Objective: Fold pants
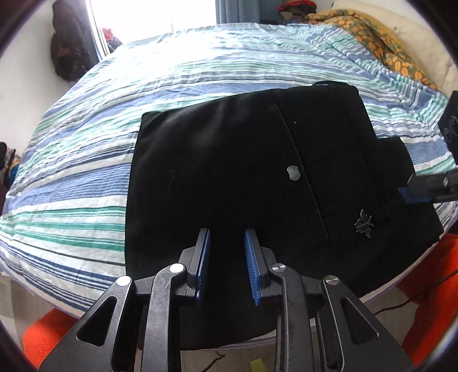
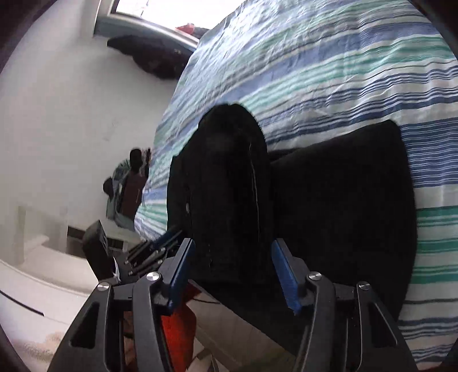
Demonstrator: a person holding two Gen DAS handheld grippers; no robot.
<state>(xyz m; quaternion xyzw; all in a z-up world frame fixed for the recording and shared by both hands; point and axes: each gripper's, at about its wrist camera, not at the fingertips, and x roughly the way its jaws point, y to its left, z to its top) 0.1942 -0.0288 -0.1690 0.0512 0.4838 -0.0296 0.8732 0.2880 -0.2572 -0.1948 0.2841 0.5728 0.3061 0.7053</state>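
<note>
Two open grippers, left gripper (image 1: 227, 243) and right gripper (image 2: 232, 257), flank one folded pants (image 1: 229, 171).

Daylight from blown-out window (image 1: 154, 14); black pants (image 1: 229, 160) crushed, no detail. Heavy fisheye bend, dark vignette corners. Right wrist view soft, slight motion blur.

We see 1 bed (image 1: 200, 71) covered with a wrinkled sheet striped blue, teal and white. Directly on it lie the black pants (image 1: 229, 160), folded into a rough rectangle near the front edge, part of them hanging over that edge. In the right wrist view the pants (image 2: 343, 186) show a raised hump of cloth above the flat part. At the bed's far right corner we see 1 orange-patterned blanket (image 1: 372, 37) bunched up on the sheet.
</note>
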